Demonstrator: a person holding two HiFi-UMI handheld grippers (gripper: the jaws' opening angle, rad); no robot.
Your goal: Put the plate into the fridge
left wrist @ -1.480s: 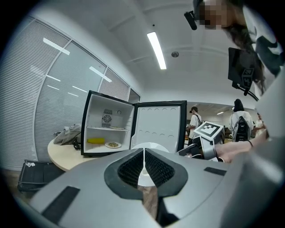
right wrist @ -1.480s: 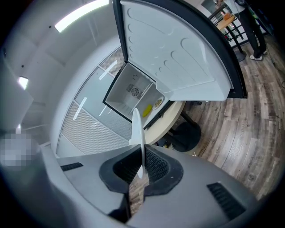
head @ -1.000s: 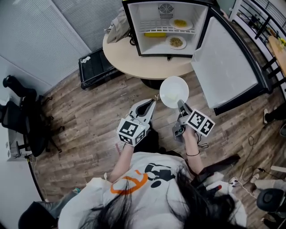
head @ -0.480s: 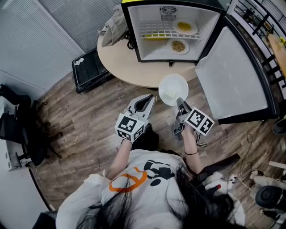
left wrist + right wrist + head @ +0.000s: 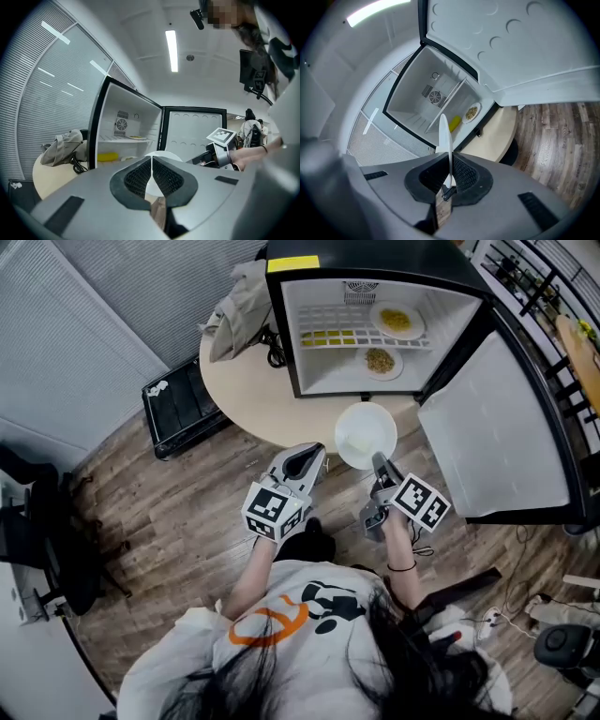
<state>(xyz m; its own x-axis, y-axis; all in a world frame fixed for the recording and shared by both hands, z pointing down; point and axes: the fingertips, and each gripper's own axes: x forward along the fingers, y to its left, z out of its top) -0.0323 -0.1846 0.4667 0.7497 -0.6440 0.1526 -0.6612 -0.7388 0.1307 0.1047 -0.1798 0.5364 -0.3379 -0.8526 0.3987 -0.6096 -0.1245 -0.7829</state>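
My right gripper point(image 5: 378, 462) point(image 5: 449, 176) is shut on the near rim of a bare white plate point(image 5: 365, 434) point(image 5: 445, 136), seen edge-on in the right gripper view and held level over the edge of the round table point(image 5: 246, 390). The small fridge point(image 5: 370, 322) point(image 5: 126, 136) point(image 5: 436, 96) stands on that table with its door point(image 5: 492, 442) swung wide to the right. Inside it are two plates of food point(image 5: 396, 320) point(image 5: 380, 360) and a yellow thing point(image 5: 328, 337) on the wire shelf. My left gripper point(image 5: 314, 452) point(image 5: 151, 168) is shut with nothing in it, just left of the plate.
A crumpled beige cloth point(image 5: 236, 296) and a black cable point(image 5: 274, 345) lie on the table left of the fridge. A black case point(image 5: 183, 404) sits on the wooden floor by the blinds. A black chair point(image 5: 47, 521) stands at the far left. Shelving point(image 5: 553, 296) lines the right.
Both grippers and the plate have come closer to the fridge; the plate now hangs over the table's edge. Both grippers stay shut as before.
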